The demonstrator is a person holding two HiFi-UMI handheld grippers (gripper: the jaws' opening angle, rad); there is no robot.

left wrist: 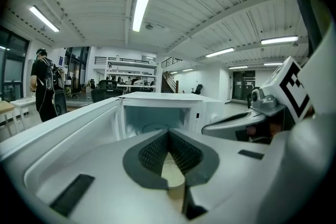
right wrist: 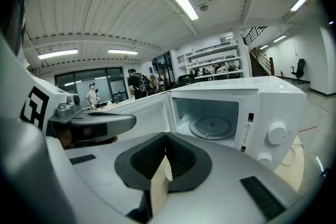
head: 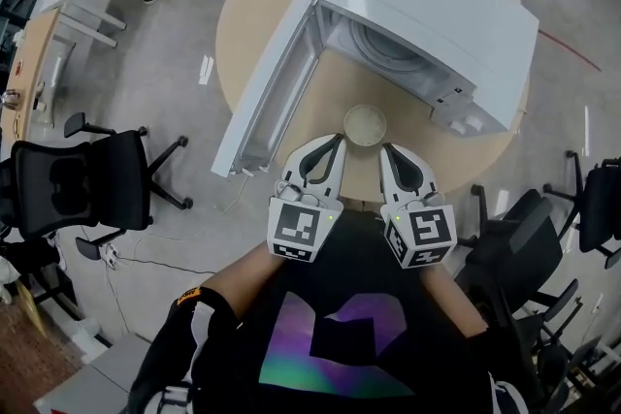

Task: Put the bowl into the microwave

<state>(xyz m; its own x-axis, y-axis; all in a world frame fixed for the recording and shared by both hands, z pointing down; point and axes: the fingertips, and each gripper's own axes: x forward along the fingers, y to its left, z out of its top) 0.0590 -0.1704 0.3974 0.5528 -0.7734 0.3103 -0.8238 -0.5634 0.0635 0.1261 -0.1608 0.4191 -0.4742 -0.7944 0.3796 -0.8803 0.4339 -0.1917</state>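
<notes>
Cream, shallow round bowl sits on round wooden tabletop, just in front of the open cavity of the white box microwave, not yet inside. White microwave door is swung wide to the left; glass turntable is bare. Left gripper & right gripper hover either side of bowl's near edge, close but apparently not touching it. Both empty: left's black ribbed fingers meet at the tips w/ nothing between, right's fingers likewise closed on nothing.

Risks, as I judge them:
- Fingers must part before any grasp. Going in closed wd just shove bowl along tabletop.
- Rim pinch on a shallow bowl cd slip or tip it, esp. w/ one gripper only.
- Cavity lip looks like a step up, so a low carry wd knock bowl against it.
- Left gripper's path runs near the open door, and a bump cd swing it.
</notes>
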